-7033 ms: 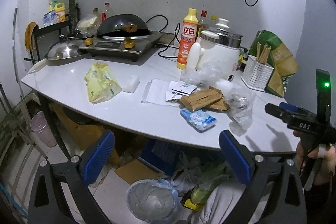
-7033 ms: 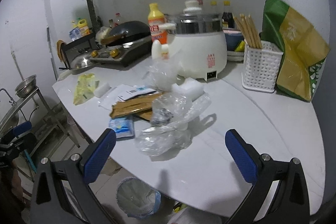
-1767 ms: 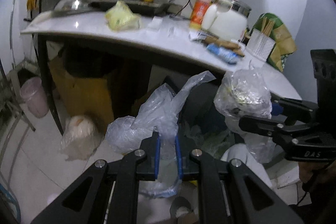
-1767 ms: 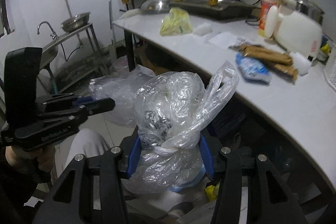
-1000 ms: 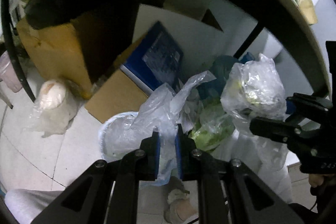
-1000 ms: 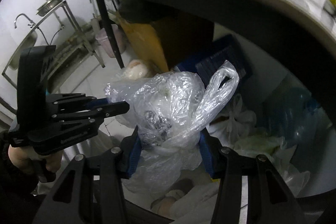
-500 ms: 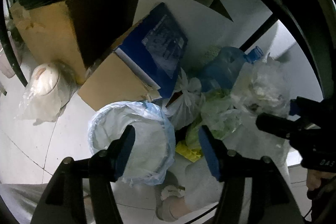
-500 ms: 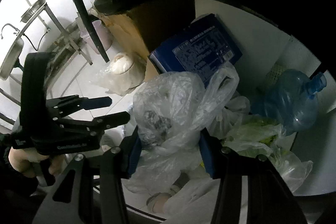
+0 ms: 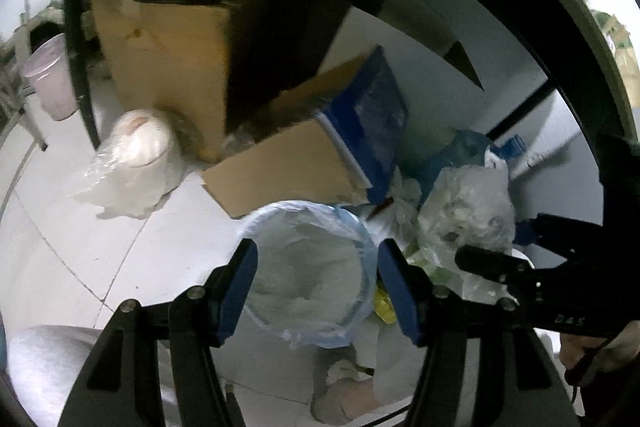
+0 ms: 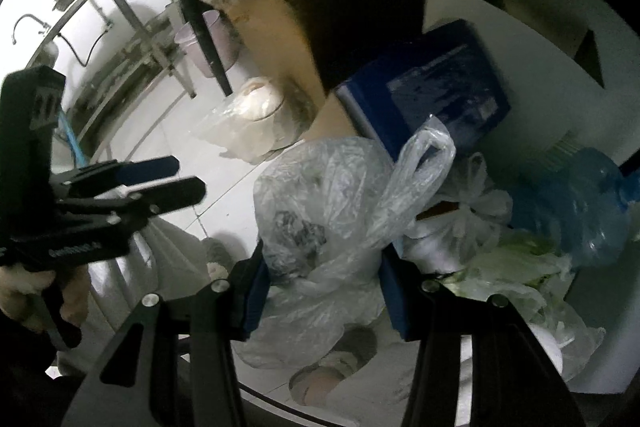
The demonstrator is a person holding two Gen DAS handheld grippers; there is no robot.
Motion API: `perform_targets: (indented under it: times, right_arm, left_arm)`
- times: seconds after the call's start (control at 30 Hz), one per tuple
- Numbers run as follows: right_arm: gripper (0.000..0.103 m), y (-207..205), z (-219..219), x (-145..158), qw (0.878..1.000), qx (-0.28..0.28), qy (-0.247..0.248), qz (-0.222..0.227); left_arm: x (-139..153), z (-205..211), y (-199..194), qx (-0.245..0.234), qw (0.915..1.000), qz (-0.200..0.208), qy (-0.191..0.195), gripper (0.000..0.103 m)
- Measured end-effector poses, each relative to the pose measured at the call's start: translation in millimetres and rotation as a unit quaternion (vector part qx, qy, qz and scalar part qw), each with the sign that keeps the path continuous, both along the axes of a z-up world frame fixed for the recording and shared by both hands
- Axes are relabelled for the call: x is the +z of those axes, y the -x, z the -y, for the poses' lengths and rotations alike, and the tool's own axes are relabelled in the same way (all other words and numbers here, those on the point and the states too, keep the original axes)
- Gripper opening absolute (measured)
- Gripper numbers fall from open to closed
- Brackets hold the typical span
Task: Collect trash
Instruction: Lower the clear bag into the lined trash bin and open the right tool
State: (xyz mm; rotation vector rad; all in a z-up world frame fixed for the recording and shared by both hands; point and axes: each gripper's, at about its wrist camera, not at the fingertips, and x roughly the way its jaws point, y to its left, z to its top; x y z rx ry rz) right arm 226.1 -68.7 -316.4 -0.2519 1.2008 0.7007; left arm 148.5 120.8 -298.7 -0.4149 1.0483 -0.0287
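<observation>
My left gripper (image 9: 318, 287) is open and empty, pointing down over a round trash bin (image 9: 362, 247) lined with a pale blue bag; crumpled clear plastic (image 9: 308, 267) lies inside it. To the right of the bin, my right gripper (image 10: 324, 287) is shut on a knotted clear plastic bag (image 10: 320, 219) with dark scraps inside, held above the floor. That bag (image 9: 468, 215) also shows in the left wrist view. In the right wrist view the left gripper (image 10: 160, 183) shows at the left, a hand below it.
Under the table stand a brown cardboard box (image 9: 160, 39), a flat cardboard sheet (image 9: 288, 167), a blue box (image 9: 368, 115), a blue water jug (image 10: 576, 203) and more bags of rubbish (image 10: 512, 267). A white bagged bundle (image 9: 136, 147), a pink bucket (image 9: 48, 79) and a black table leg (image 9: 76, 27) are at the left.
The left gripper opened and let go of its clear bag, which is gone from between the fingers. Both grippers came lower under the table, and the bin now sits between the left fingers.
</observation>
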Motion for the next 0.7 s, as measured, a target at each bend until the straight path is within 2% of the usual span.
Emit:
perform_targets:
  times: [0.23, 0.4, 0.57, 0.7]
  right_arm:
    - [0.049, -2, -31, -8, 1.000, 0.008, 0.009, -0.007]
    - [0.055, -5, -46, -13, 1.000, 0.007, 0.021, -0.016]
    - [0.060, -4, -47, -10, 1.000, 0.005, 0.024, -0.017]
    - [0.060, -1, -43, -4, 1.000, 0.005, 0.020, -0.009]
  left_arm:
    - [5, -36, 17, 0.033, 0.9994, 0.007, 0.004, 0.063]
    - [6, -46, 25, 0.046, 0.9989, 0.009, 0.003, 0.063]
    - [9, -48, 29, 0.049, 0.9987, 0.012, 0.001, 0.063]
    - [16, -42, 32, 0.045, 0.9988, 0.019, -0.004, 0.063]
